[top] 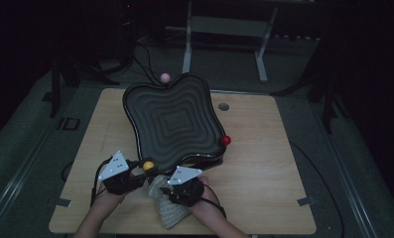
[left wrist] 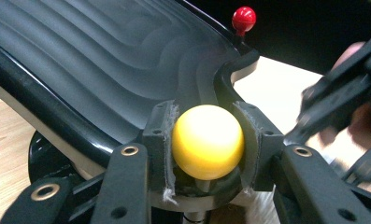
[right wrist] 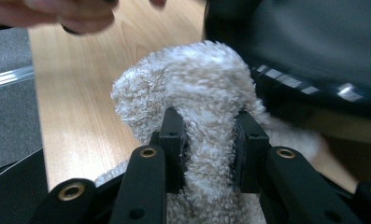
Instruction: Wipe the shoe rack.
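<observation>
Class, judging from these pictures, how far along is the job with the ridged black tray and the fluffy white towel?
Done: the left gripper is clamped on the yellow ball knob at the ridged black tray's near corner, and the right gripper has pinched the fluffy white towel. In hand: both grips. Left: any wiping; the towel is not on the tray surface yet.

The yellow ball [left wrist: 207, 141] looks like smooth plastic with a soft sheen, and the red ball [left wrist: 243, 18] at the upper right of the left gripper view is glossier. The black tray [left wrist: 103, 60] has a satiny, rippled surface and a shiny rim. The towel [right wrist: 206, 93] is fluffy, looped white cloth. The counter [top: 264, 163] is pale matt wood grain. The jaws are matt black plastic with brassy metal rivets.
</observation>
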Demonstrator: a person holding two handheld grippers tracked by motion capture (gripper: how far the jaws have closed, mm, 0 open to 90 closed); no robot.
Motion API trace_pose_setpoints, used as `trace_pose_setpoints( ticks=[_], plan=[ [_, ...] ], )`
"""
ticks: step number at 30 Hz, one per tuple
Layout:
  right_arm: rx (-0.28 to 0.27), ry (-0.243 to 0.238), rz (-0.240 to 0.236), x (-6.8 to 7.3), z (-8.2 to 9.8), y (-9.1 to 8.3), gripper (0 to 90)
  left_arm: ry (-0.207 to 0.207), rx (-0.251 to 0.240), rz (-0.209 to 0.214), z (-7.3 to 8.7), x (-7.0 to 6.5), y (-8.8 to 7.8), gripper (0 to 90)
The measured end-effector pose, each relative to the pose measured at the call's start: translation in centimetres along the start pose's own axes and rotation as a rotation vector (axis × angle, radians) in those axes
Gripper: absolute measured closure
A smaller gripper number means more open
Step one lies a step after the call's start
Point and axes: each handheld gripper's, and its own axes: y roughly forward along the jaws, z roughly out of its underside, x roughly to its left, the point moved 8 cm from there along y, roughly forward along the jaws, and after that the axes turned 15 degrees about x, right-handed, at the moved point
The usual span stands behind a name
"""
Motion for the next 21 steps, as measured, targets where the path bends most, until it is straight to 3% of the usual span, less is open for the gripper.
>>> trace_pose_setpoints(
  ticks=[3, 6, 11, 16, 21],
  plan=[
    [-0.027, -0.01, 0.037, -0.6, -0.1, -1.7, 69.7, 0.0, -0.001, 0.001, 0.0, 0.0, 0.0, 60.3],
    [-0.033, 0.019, 0.031, -1.4, 0.2, -1.5, 69.7, 0.001, 0.001, 0.003, 0.0, 0.0, 0.0, 60.4],
    [-0.022, 0.015, 0.044, -1.6, 0.5, -1.4, 69.7, 0.002, 0.002, 0.002, 0.0, 0.0, 0.0, 60.4],
    [-0.045, 0.042, 0.105, -3.3, 0.3, -3.4, 69.7, 0.001, 0.0, 0.005, 0.0, 0.0, 0.0, 60.4],
    [-0.04, 0.069, 0.118, -3.9, 1.1, -2.1, 69.6, -0.003, -0.002, 0.006, 0.0, 0.1, 0.0, 60.4]
  ],
)
